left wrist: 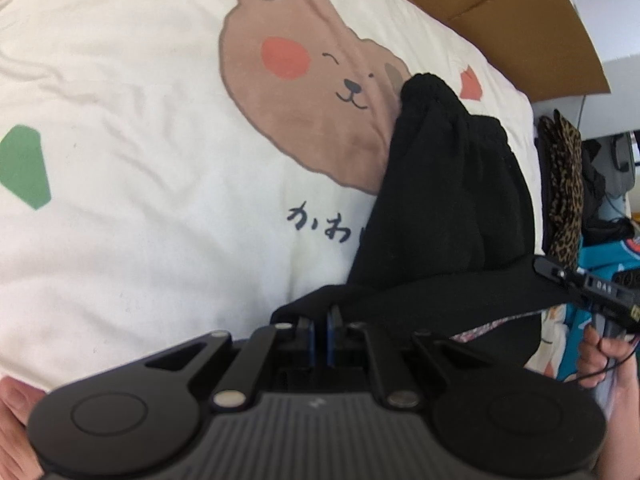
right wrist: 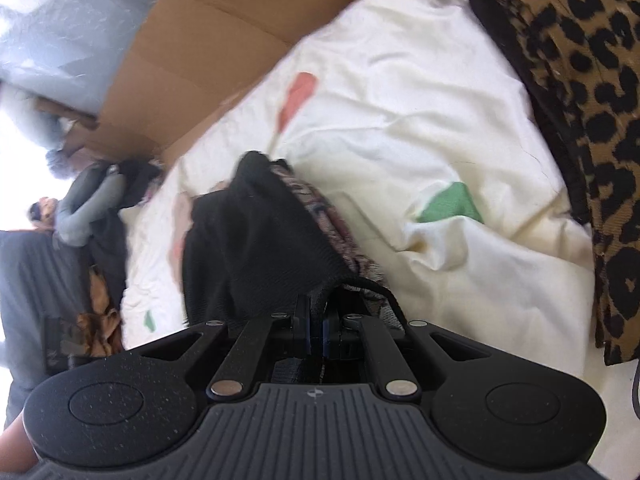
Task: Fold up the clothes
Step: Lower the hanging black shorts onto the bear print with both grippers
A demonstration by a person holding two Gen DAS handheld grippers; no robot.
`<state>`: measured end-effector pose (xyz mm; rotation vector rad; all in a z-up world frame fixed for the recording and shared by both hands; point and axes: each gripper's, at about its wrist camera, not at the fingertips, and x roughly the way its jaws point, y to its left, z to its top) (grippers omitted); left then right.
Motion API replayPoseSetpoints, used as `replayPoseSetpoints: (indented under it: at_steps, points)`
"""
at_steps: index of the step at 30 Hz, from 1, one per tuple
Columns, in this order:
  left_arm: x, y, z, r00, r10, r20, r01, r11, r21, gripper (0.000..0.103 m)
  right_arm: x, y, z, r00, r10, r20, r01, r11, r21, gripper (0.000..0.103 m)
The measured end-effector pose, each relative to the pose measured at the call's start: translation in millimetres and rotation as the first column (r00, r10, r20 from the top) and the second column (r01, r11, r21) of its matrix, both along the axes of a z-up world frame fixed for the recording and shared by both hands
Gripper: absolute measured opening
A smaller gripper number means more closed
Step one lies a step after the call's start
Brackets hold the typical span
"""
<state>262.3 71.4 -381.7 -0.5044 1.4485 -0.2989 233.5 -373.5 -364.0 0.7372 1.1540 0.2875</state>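
Left claw (left wrist: 320, 320), right claw (right wrist: 316, 320) both pinching black garment (left wrist: 448, 200); duvet (left wrist: 140, 120) print reads "かわ".

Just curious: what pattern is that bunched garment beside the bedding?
Leopard print, clearest in the right wrist view.

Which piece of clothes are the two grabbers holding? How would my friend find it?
Look for the big cream blanket with a brown bear face. Next to the bear's chin hangs a black garment, pinched by the left gripper and right gripper. It is plain black, unlike the leopard-print cloth nearby.
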Motion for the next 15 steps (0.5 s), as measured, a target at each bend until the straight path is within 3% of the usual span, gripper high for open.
replayPoseSetpoints:
  at_steps: [5, 10, 12, 15]
  points:
    - [4, 3, 2, 0.999, 0.033, 0.001, -0.032, 0.999, -0.013, 0.008, 3, 2, 6, 0.998, 0.049, 0.034, -0.048, 0.998, -0.045, 0.01]
    - [6, 3, 12, 0.998, 0.051, 0.038, -0.05, 0.999, -0.021, 0.008, -3, -6, 0, 0.999, -0.028, 0.03, 0.028, 1.0, 0.004, 0.011]
    - [7, -2, 19, 0.997, 0.041, 0.066, -0.04, 0.999, -0.012, 0.009, -4, -9, 3, 0.999, -0.023, 0.03, 0.023, 1.0, -0.006, 0.015]
    - [9, -9, 30, 0.994, 0.01, 0.105, -0.012, 1.0, 0.01, 0.01, -7, -12, 12, 0.999, -0.023, 0.047, 0.024, 0.999, -0.022, 0.031]
